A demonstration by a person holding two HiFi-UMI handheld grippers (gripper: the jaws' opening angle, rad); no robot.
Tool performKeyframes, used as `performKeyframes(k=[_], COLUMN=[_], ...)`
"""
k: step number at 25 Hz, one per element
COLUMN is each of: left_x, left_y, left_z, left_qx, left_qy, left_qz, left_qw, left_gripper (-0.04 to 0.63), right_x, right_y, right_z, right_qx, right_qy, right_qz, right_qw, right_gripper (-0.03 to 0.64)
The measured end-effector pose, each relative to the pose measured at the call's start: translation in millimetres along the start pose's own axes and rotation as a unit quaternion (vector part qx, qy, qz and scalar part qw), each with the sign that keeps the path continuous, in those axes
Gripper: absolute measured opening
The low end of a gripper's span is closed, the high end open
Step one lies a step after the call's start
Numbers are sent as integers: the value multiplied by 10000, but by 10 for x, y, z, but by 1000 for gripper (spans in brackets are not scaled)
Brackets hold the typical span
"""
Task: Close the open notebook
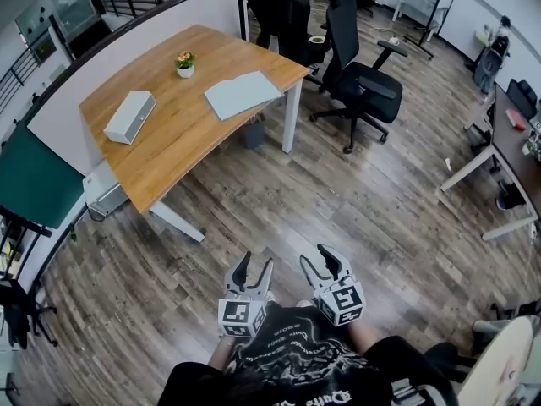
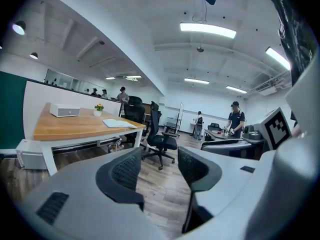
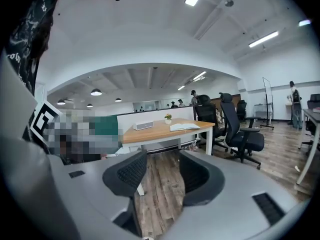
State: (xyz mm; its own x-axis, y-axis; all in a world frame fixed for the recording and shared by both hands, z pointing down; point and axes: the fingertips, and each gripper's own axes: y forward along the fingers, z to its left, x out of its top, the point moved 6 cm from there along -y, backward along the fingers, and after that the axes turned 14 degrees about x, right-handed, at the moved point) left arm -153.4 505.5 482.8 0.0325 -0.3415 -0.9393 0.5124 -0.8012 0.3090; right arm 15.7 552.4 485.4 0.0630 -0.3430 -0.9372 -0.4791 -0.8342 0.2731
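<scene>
Open pale-paged notebook (image 1: pixel 243 94) lies flat, pages up, at the right end of the curved wooden surface (image 1: pixel 169 142), near its edge. It's well apart from the white rectangular box (image 1: pixel 129 117) and the small potted yellow flower (image 1: pixel 185 63). Far from it, over the wood-plank floor (image 1: pixel 338 201), left tool (image 1: pixel 256 266) and right tool (image 1: pixel 316 262) have jaws apart with nothing between them.

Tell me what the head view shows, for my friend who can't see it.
An open notebook lies on a wooden desk, with a small flower pot and a white box. Far from it, over the wood floor, the left claw and right claw are open and empty.
</scene>
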Motion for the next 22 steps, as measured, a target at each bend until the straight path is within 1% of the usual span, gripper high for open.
performKeyframes(k=[1, 2, 4, 7, 10, 12, 14, 17, 22], left_x=[11, 26, 58, 76, 80, 84, 100, 128, 91], left_y=[21, 43, 87, 135, 167, 192, 214, 252, 417], left_z=[32, 68, 143, 226, 311, 412, 487, 514, 495], left_qx=[-66, -113, -192, -317, -389, -369, -386, -473, -462], left_qy=[3, 2, -14, 72, 302, 385, 350, 356, 376], left_qz=[6, 1, -23, -5, 59, 119, 148, 131, 178], left_qw=[10000, 9999, 9998, 9995, 9988, 9985, 9985, 9982, 9981], left_gripper=[253, 271, 288, 310, 316, 316, 316, 316, 316], right_x=[0, 2, 11, 17, 27, 34, 43, 15, 2], right_y=[30, 63, 134, 235, 315, 362, 377, 396, 551], right_z=[8, 11, 17, 48, 82, 90, 65, -6, -131], right_qx=[19, 21, 3, -39, -111, -166, -260, -331, -272], right_qy=[17, 22, -12, -138, -232, -309, -386, -230, -59], right_qz=[-8, -10, 8, 58, 78, 151, 262, 298, 249], right_qw=[10000, 10000, 10000, 9999, 9996, 9993, 9986, 9987, 9993], right_gripper=[214, 245, 288, 316, 322, 321, 321, 306, 302])
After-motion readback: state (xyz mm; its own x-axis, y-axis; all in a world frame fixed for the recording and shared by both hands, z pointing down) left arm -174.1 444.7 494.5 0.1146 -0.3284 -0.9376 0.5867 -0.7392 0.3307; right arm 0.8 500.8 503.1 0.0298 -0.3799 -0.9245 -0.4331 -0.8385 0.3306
